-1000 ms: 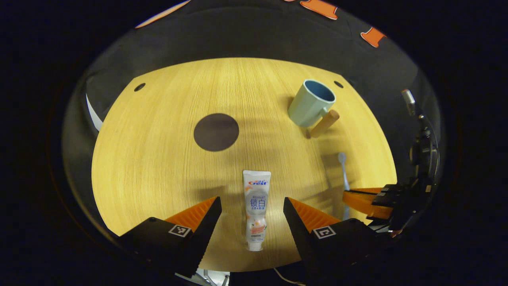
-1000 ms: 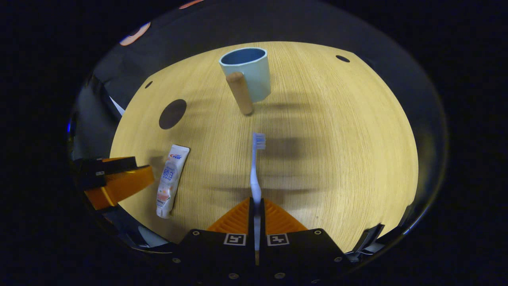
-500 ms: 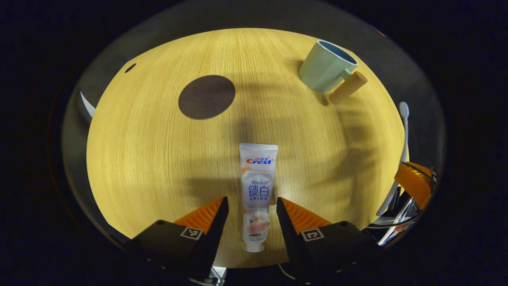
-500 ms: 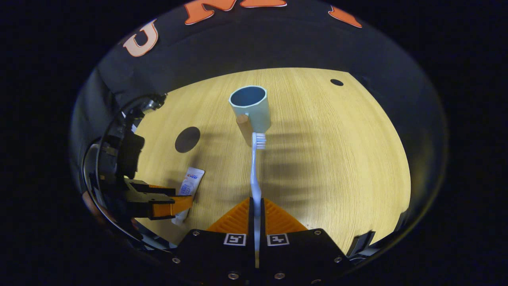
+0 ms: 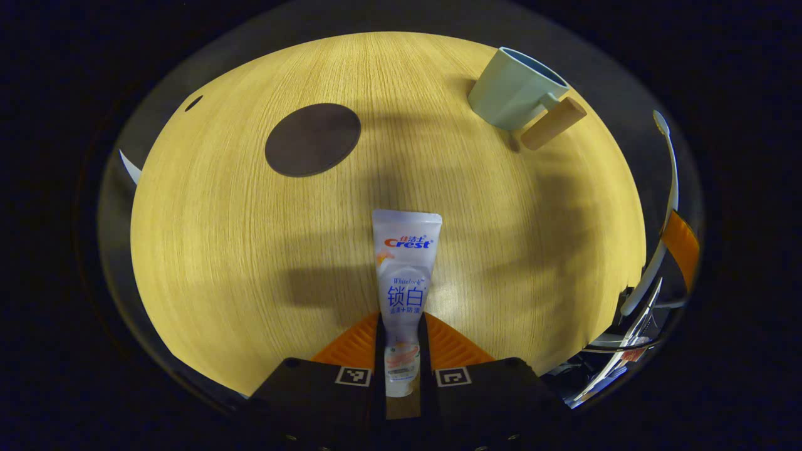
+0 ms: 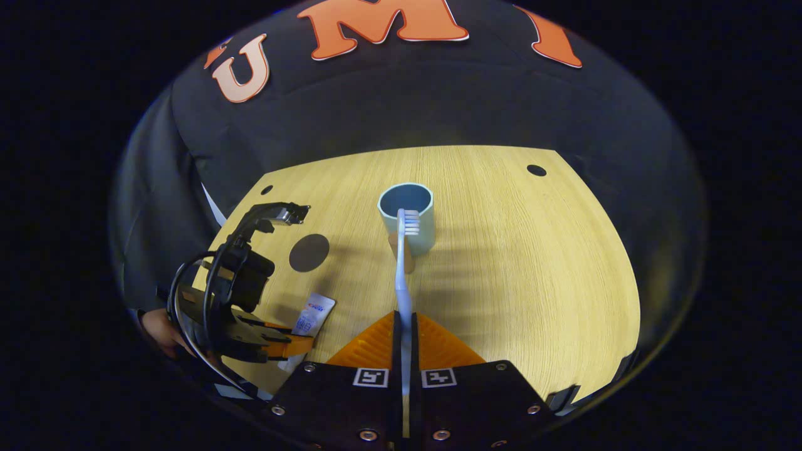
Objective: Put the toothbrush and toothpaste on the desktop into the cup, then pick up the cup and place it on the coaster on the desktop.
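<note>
Both grippers now hold loads: the left gripper [image 5: 401, 351], apart a second ago, has clamped the toothpaste [image 5: 404, 275] on the desktop [image 5: 219, 219]; the right gripper [image 6: 404, 351] has lifted the pinched toothbrush [image 6: 402, 275] toward the cup [image 6: 406, 216]. Insertion seems next; the coaster [image 5: 312, 139] waits.

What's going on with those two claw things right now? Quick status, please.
Left gripper shut on toothpaste, tube on desktop. Right gripper shut on toothbrush, raised, pointing at cup. Coaster bare.
</note>
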`<state>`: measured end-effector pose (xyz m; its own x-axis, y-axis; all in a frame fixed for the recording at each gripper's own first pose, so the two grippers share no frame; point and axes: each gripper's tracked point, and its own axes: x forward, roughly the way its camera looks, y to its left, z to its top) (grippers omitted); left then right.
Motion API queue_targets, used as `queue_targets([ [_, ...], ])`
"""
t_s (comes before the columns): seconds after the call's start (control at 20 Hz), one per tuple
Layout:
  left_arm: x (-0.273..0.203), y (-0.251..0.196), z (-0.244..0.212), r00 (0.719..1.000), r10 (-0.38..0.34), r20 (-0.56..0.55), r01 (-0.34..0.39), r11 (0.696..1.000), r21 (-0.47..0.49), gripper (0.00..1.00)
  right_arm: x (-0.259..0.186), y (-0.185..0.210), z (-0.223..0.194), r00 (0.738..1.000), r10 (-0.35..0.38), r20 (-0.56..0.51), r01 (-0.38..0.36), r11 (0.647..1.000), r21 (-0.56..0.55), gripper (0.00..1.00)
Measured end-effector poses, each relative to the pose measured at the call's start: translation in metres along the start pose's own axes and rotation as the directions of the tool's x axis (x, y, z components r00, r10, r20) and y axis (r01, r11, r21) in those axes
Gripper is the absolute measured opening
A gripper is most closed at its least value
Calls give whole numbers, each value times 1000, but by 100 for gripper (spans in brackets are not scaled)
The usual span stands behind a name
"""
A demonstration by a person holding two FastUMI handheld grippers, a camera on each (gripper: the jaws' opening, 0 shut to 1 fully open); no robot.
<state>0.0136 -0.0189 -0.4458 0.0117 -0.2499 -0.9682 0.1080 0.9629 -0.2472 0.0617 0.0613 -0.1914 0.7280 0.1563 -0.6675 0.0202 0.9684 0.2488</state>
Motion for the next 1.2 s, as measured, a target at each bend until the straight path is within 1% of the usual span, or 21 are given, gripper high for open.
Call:
queue_targets([
  [0.05,-3,-2,8,1000,-23,11,23,1000,-9,19,2,1,6,1000,0,28,0,1000,-2,5],
  [0.1,-4,0,14,1000,-30,9,30,999,-19,19,4,4,14,998,2,57,-2,1000,-1,5],
  [0.15,-7,3,22,1000,-26,11,26,999,-29,19,6,5,22,996,-2,87,1,1000,4,5],
  [0.2,-6,22,-5,1000,-23,18,23,999,-38,19,6,4,29,994,0,111,-1,1000,10,5],
  [0.25,-14,18,4,999,-22,31,23,999,-39,19,8,3,38,990,3,139,-5,1000,17,5],
  [0.3,-21,13,12,999,-16,44,18,999,-33,22,12,-1,44,986,6,166,-9,1000,21,5],
  [0.35,-25,24,15,998,-6,60,7,1000,-22,19,17,-5,52,981,6,192,-10,1000,21,5],
  [0.45,-36,35,17,996,7,93,-7,1000,-4,19,30,-12,68,969,4,247,-11,1000,24,5],
  [0.65,-56,49,20,988,25,150,-27,1000,11,19,60,-27,96,936,19,352,-19,1000,-5,5],
  [0.8,-62,48,19,984,11,175,-6,999,-33,19,71,-37,114,911,35,410,-23,999,-34,5],
  [0.95,-75,54,25,979,5,203,6,999,-51,19,76,-45,133,874,47,483,-24,998,-54,5],
  [1.05,-82,66,27,976,8,216,6,998,-64,19,80,-49,145,851,53,523,-29,998,-54,5],
  [1.2,-93,78,37,970,9,242,13,996,-87,19,94,-50,154,830,58,555,-31,998,-58,5],
])
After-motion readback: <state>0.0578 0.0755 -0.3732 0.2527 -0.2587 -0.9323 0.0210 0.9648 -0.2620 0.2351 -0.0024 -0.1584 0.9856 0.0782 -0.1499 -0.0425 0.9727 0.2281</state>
